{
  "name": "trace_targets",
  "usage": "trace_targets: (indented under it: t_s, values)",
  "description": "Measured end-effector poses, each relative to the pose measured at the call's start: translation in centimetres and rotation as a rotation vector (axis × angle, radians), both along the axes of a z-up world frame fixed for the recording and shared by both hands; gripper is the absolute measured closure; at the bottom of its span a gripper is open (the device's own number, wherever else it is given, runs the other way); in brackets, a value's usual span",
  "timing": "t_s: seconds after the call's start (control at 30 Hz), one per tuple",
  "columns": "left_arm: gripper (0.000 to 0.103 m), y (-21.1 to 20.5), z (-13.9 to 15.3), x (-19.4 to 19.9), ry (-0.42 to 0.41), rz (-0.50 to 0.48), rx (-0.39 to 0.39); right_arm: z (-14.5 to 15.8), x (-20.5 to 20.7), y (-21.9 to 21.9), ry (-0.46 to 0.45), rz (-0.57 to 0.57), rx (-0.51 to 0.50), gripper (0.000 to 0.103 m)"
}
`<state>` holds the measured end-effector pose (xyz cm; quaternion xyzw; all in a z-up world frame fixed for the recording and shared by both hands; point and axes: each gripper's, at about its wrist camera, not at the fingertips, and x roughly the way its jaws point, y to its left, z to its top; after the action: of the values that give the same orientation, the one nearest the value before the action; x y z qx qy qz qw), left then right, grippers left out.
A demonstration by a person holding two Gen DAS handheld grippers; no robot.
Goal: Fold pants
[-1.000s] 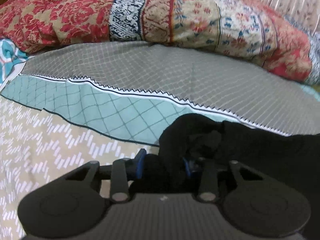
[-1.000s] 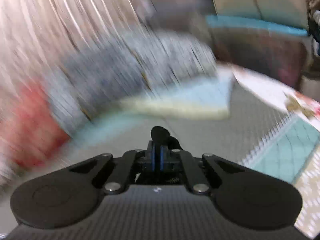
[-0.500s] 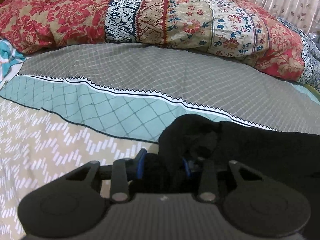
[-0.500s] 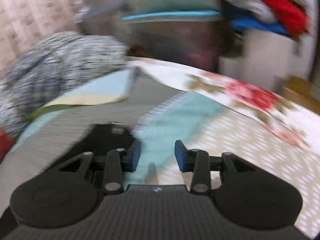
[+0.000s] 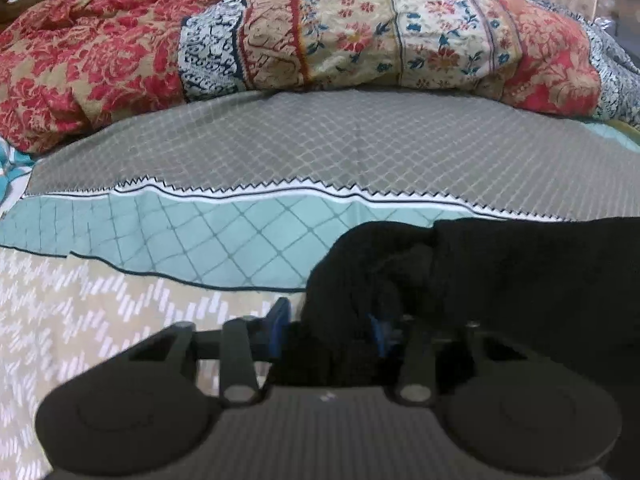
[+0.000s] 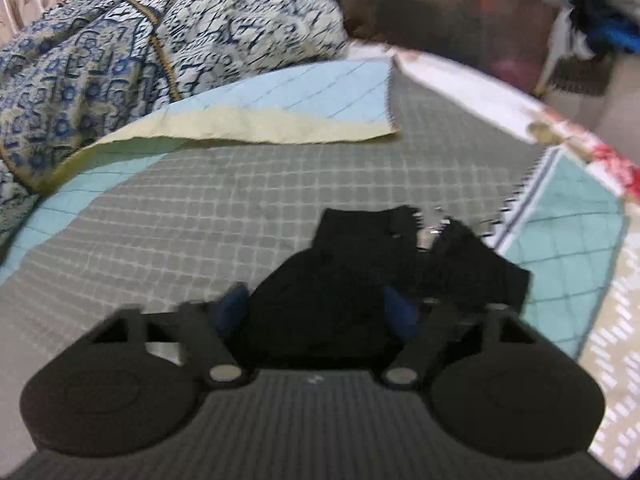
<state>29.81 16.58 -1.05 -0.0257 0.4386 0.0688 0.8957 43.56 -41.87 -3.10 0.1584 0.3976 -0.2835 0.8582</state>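
Bed (image 5: 280, 148): covered by a patterned sheet (image 6: 208, 216) with a grey lattice band, a teal diamond band and a beige dashed band.
Lying on it:
- black pants (image 5: 520, 264), bunched, directly ahead of both grippers.
- red and cream floral quilt (image 5: 320, 28), heaped far ahead of the left gripper.
- blue and white patterned blanket (image 6: 120, 48), heaped ahead-left of the right gripper.
- pale blue cloth with a yellow underside (image 6: 280, 112), corner turned over, beyond the pants.

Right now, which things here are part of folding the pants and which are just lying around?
Part of the job:
crumpled black fabric pants
left gripper, pants between its fingers
right gripper, wide apart around pants
grey grid-patterned bedsheet underneath

Lying about:
red floral quilt
blue-and-white patterned blanket
light blue pillow
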Motion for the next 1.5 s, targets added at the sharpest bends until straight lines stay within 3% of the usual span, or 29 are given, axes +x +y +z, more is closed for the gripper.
trace_targets:
  t_s: [0.03,0.07,0.2,0.43,0.63,0.8,0.93,1.0,1.03,1.07,1.1,1.17,1.2,1.37,1.5]
  values:
    - [0.071,0.1,0.0,-0.1,-0.006,0.007,-0.006,0.1,-0.2,0.2,-0.013,0.033,-0.011,0.084]
    - [0.074,0.2,0.2,-0.2,-0.014,0.015,-0.013,0.3,-0.5,0.3,-0.020,0.059,-0.009,0.093]
    - [0.080,0.4,2.3,-1.7,-0.078,0.036,-0.049,2.5,-3.0,-0.2,-0.115,0.060,-0.033,0.095]
    - [0.082,1.4,8.1,-7.6,-0.229,0.050,-0.124,9.1,-10.6,-3.8,-0.374,0.046,0.218,0.096]
    - [0.082,1.5,10.5,-16.2,-0.305,0.039,-0.183,12.9,-22.7,-7.9,-0.521,0.046,0.387,0.096]
    - [0.081,0.9,9.0,-24.4,-0.278,0.045,-0.190,11.3,-34.3,-11.0,-0.555,-0.016,0.466,0.096]
    - [0.077,0.2,5.7,-28.3,-0.165,0.061,-0.190,7.1,-40.7,-12.3,-0.483,-0.117,0.479,0.096]
    - [0.059,-0.1,4.4,-29.6,-0.127,0.072,-0.159,4.8,-42.4,-12.2,-0.390,-0.177,0.444,0.096]
    - [0.052,0.0,4.1,-30.1,-0.107,0.090,-0.155,3.9,-42.8,-12.1,-0.359,-0.187,0.425,0.094]
    - [0.040,0.1,4.2,-30.6,-0.095,0.119,-0.159,3.2,-43.2,-12.1,-0.338,-0.193,0.427,0.086]
    - [0.037,0.4,4.5,-31.3,-0.097,0.131,-0.176,2.6,-43.5,-12.2,-0.320,-0.213,0.441,0.067]
    - [0.031,1.1,5.3,-33.1,-0.113,0.122,-0.223,2.3,-44.9,-12.5,-0.361,-0.276,0.469,0.042]
    - [0.026,1.4,5.6,-33.7,-0.119,0.123,-0.231,2.7,-45.6,-12.5,-0.392,-0.298,0.462,0.042]
    - [0.025,3.0,7.0,-35.7,-0.131,0.152,-0.316,4.5,-47.0,-11.2,-0.435,-0.243,0.415,0.042]
    - [0.024,4.4,8.7,-35.0,-0.202,0.180,-0.372,6.2,-47.3,-8.3,-0.443,-0.024,0.394,0.042]
